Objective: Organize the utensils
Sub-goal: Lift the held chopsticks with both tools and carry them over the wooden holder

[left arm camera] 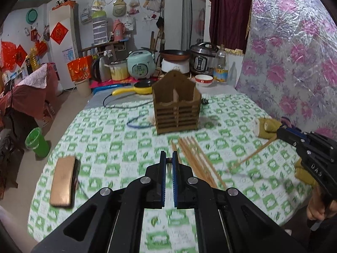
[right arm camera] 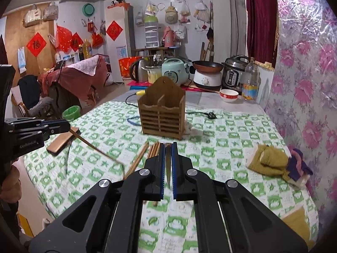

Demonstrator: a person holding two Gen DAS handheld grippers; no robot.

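Chopsticks point(left arm camera: 198, 160) mostly lie loose at six o'clock of our empty holder point(left arm camera: 176, 107); left tongs point(left arm camera: 168, 158) and right tongs point(right arm camera: 168, 149) each pinch one chopstick.

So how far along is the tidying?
Barely started. The wooden holder looks empty, both compartments. Each claw, left and right, is shut on one chopstick: one and another. The remaining chopsticks lie loose on the tablecloth.

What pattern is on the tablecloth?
The tablecloth is a green-and-white check with small leaf motifs, clearest in the right wrist view.
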